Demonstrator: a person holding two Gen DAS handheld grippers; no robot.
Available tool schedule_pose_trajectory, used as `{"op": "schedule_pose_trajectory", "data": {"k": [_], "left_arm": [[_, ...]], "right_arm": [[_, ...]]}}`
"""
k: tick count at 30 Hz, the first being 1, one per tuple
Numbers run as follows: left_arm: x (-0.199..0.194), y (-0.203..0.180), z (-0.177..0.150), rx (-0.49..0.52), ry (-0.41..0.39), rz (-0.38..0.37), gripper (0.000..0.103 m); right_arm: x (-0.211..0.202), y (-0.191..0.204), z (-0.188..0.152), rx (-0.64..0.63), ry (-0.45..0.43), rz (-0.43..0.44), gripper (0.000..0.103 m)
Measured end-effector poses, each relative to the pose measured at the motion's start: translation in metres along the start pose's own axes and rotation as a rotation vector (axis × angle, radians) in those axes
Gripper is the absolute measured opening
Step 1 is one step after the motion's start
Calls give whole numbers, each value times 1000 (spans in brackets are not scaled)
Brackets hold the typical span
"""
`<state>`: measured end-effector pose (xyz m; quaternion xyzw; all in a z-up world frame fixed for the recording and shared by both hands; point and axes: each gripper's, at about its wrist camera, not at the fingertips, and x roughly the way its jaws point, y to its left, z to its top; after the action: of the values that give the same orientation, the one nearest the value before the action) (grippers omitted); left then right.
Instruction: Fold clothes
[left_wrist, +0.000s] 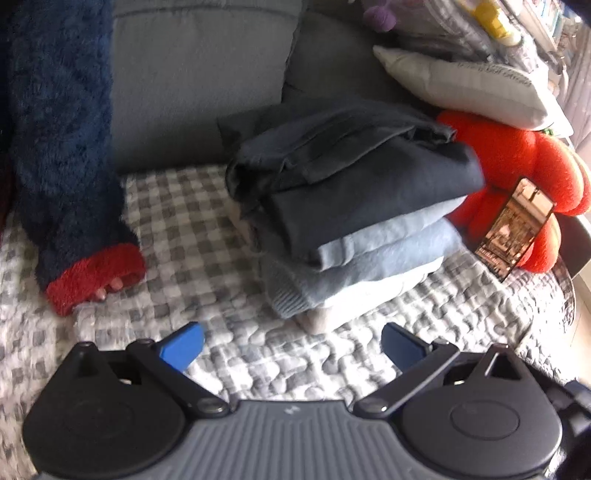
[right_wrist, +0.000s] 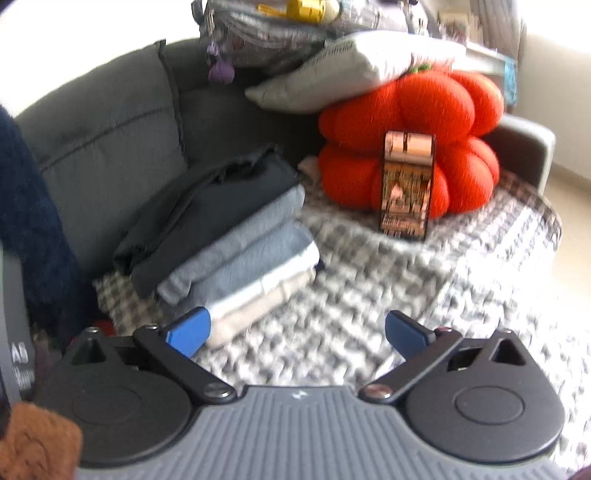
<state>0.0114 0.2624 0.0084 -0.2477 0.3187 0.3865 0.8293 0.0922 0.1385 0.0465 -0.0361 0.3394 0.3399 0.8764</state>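
A dark grey fabric sofa (right_wrist: 110, 147) fills the background, its seat covered by a quilted grey-and-white checked blanket (left_wrist: 184, 221). At the far end of the seat sits a plump orange-red pumpkin-shaped cushion (right_wrist: 424, 118) with a pale grey rectangular pillow (right_wrist: 351, 70) resting on top of it. A phone with a lit screen (right_wrist: 406, 184) stands propped upright against the front of the cushion.

The task's thing, a stack of folded clothes (left_wrist: 351, 206), sits on the blanket against the sofa back, just beside the cushion. From the top it shows a loosely folded charcoal garment, a navy one, two pale blue fleecy layers, then white and beige pieces at the bottom. The top garment looks rumpled and overhangs the rest.

On the left of the left wrist view, a fuzzy navy sleeve with a red cuff (left_wrist: 92, 277) reaches down to the blanket, fingertips just showing under the cuff.

The left gripper (left_wrist: 291, 345) hovers over bare blanket in front of the stack, its blue-padded jaws spread wide with nothing between them. The right gripper (right_wrist: 295, 332) is likewise spread wide and empty, its left pad near the stack's lower corner, though contact cannot be told.

The clothes are probably soft, light and limp, sagging wherever unsupported. Thin cloth may slip from the pads, so pinching a hem or corner through a doubled thickness, one gripper at each end, seems the surest hold.
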Motion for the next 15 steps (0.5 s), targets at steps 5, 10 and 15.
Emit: {"op": "schedule_pose_trajectory", "data": {"k": [5, 10, 15], "left_arm": [[-3, -13, -3, 63, -37, 23, 102], [-3, -17, 0, 82, -28, 2, 102], [2, -21, -1, 101, -14, -15, 102]], "right_arm": [[2, -4, -4, 29, 46, -28, 103], [4, -12, -3, 78, 73, -59, 103], [6, -15, -2, 93, 90, -68, 103]]}}
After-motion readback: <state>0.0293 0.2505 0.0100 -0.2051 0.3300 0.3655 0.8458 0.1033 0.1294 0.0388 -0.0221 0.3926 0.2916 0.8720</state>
